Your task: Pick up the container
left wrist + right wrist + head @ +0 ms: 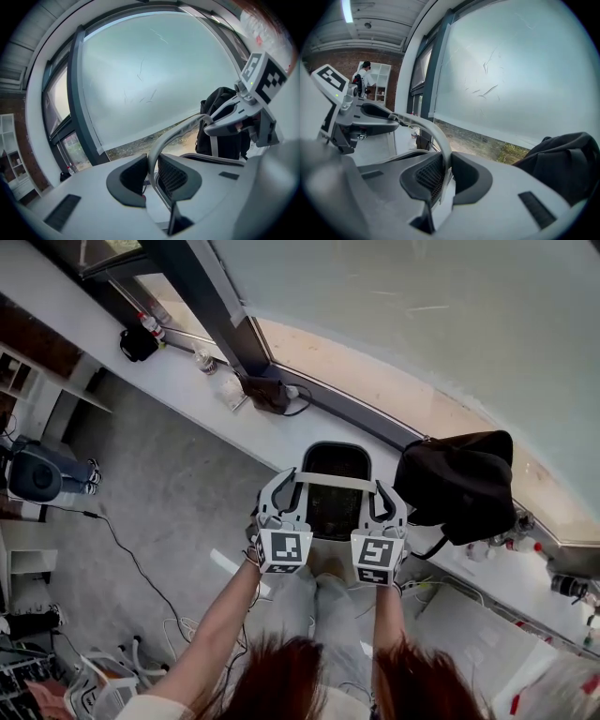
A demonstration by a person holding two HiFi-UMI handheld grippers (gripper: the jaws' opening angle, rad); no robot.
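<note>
The dark container [335, 486] is sitting at the middle of the head view, straddling the near edge of the white sill [187, 395], with its open mouth facing up at the camera. A pale handle [333, 481] is arching across the mouth from 9 to 3 o'clock. The left gripper [284, 495] is clamping the handle's left end and the right gripper [385, 502] its right end. In each gripper view the jaws are standing narrow, with the ribbed pads pressing on the pale strip.

Just at 3 o'clock of the container, a black bag [459, 486] is slumping on the sill, close beside the right gripper. At 11 o'clock a brown object [266, 393] with a cable is lying on the sill. Further along that way two bottles [203, 360] are standing well apart from the container. The frosted window [422, 315] is filling the 12 to 2 o'clock side. At 8 o'clock a thin cable [131, 559] is trailing over the grey floor [159, 484].

Both forearms [220, 624] are reaching up from 6 and 7 o'clock, side by side, with the grippers pointing toward 12 and the marker cubes [284, 550] facing the camera.

The container's long axis is running 12 to 6 o'clock, square to the handle.
</note>
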